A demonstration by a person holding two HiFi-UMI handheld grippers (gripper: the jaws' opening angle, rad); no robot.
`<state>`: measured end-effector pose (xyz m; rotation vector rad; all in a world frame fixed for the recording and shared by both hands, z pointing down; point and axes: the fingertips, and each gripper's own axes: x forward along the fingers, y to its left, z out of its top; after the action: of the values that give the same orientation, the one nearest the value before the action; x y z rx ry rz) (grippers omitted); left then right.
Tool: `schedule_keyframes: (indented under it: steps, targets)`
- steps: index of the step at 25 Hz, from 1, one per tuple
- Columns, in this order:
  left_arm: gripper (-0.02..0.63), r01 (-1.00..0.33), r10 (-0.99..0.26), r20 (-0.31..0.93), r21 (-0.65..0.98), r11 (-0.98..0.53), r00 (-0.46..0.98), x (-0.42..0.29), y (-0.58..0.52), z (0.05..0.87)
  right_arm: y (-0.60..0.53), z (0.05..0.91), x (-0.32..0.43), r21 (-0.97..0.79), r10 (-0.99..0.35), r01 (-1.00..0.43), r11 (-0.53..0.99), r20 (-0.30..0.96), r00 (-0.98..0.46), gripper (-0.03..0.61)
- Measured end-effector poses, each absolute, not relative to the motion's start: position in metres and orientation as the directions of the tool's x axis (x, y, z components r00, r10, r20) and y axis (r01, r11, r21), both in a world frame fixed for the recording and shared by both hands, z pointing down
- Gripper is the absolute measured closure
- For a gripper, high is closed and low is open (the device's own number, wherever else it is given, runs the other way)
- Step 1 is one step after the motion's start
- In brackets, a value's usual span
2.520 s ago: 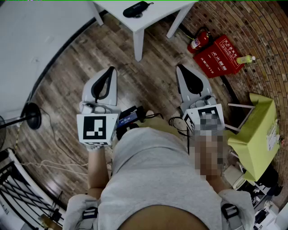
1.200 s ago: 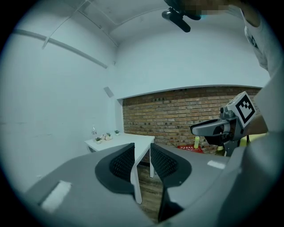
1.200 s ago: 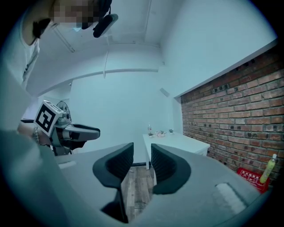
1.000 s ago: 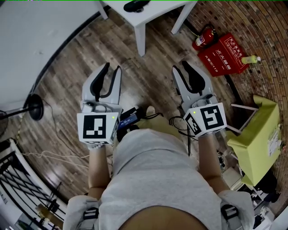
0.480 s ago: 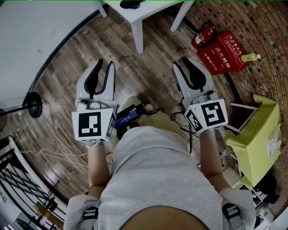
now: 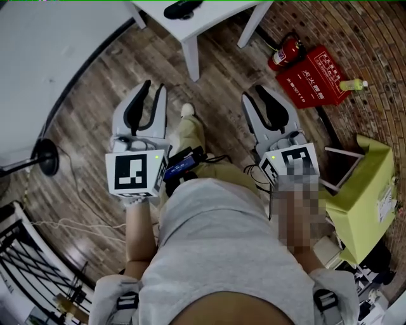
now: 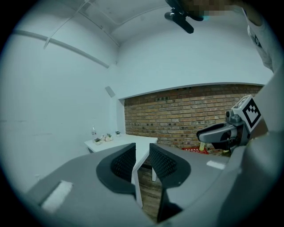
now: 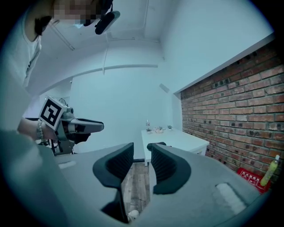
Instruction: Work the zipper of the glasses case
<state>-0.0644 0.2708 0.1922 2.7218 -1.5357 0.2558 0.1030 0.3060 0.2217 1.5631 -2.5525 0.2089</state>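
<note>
The black glasses case (image 6: 183, 9) lies on a white table (image 6: 209, 25) at the top edge of the head view, well ahead of both grippers. My left gripper (image 6: 155, 87) and right gripper (image 6: 254, 94) hang side by side over the wooden floor, in front of the person's body. In the left gripper view the jaws (image 7: 142, 150) stand a little apart with nothing between them, and the table (image 7: 128, 142) is far off. The right gripper view shows its jaws (image 8: 142, 153) likewise apart and empty. The case (image 8: 156, 144) peeks over the right pad there.
A red fire extinguisher (image 6: 283, 52) and a red box (image 6: 311, 76) stand by the brick wall at right. A yellow-green chair (image 6: 361, 190) is at the right and a lamp base (image 6: 44, 155) at the left. The person's shoe (image 6: 187, 111) is between the grippers.
The person's leg and shoe have swung forward between the grippers. Both grippers stay held out in front, jaw gaps about the same.
</note>
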Motion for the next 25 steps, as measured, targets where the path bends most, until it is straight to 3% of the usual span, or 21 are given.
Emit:
schedule_keyframes:
  steps: [25]
  targets:
    - [0.497,-0.688,-0.695,0.251,-0.13,-0.714,0.674,-0.056,0.018,0.218,0.071,0.222,0.085,-0.055,-0.91,-0.945,0.324,0.254,-0.327,0.459]
